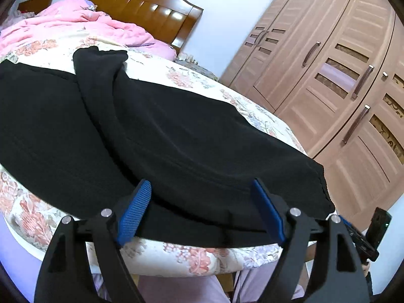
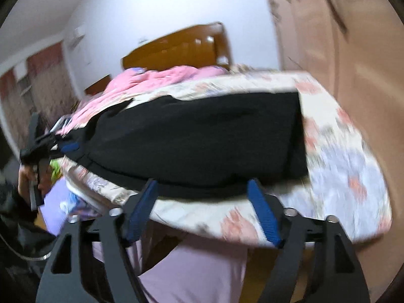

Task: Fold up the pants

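Left wrist view is sharp: black pants on the floral bed lie just ahead of the left gripper, jaws wide, nothing gripped; wardrobe far right. Right wrist view is blurred: right gripper likewise spread, empty. No legible writing.

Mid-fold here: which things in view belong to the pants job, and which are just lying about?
For the job:
- black pants, spread on the bed
- left gripper, open
- right gripper, open
- floral sheet, the folding surface

Lying about:
- pink quilt
- headboard
- wardrobe
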`<move>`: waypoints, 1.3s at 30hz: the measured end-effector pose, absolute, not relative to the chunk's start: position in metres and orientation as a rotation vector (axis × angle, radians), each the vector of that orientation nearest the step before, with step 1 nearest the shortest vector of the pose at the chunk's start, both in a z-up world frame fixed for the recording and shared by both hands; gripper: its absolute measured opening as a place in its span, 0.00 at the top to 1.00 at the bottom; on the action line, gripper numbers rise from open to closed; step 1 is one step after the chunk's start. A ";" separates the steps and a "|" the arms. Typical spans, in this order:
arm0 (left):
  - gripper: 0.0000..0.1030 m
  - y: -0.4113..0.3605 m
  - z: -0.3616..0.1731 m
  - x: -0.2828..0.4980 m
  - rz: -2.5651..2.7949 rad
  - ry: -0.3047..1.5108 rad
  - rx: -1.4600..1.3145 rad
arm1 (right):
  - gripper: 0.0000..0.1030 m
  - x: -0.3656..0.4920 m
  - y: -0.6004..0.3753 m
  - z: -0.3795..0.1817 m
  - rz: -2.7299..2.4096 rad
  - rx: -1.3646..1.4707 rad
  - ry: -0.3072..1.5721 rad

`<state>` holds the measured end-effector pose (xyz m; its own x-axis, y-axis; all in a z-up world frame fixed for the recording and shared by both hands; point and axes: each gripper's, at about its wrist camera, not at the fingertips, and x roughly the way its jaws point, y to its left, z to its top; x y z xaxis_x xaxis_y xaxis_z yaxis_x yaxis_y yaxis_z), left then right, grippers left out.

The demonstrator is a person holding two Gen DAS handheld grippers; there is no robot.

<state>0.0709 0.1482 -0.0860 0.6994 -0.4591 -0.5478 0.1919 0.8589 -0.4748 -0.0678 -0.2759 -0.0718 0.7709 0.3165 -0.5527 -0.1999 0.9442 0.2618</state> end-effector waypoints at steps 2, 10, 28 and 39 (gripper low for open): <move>0.21 0.144 -0.090 0.076 -0.371 0.724 -0.398 | 0.43 -0.064 -0.288 -0.079 0.266 0.295 0.635; 0.21 0.144 -0.096 0.094 -0.337 0.762 -0.432 | 0.47 -0.046 -0.314 -0.096 0.243 0.535 0.642; 1.00 0.143 -0.054 0.085 -0.310 0.570 -0.324 | 0.79 -0.038 -0.292 -0.064 0.191 0.436 0.555; 0.93 0.141 -0.074 0.068 -0.302 0.704 -0.320 | 0.82 -0.029 -0.330 -0.101 0.123 0.558 0.635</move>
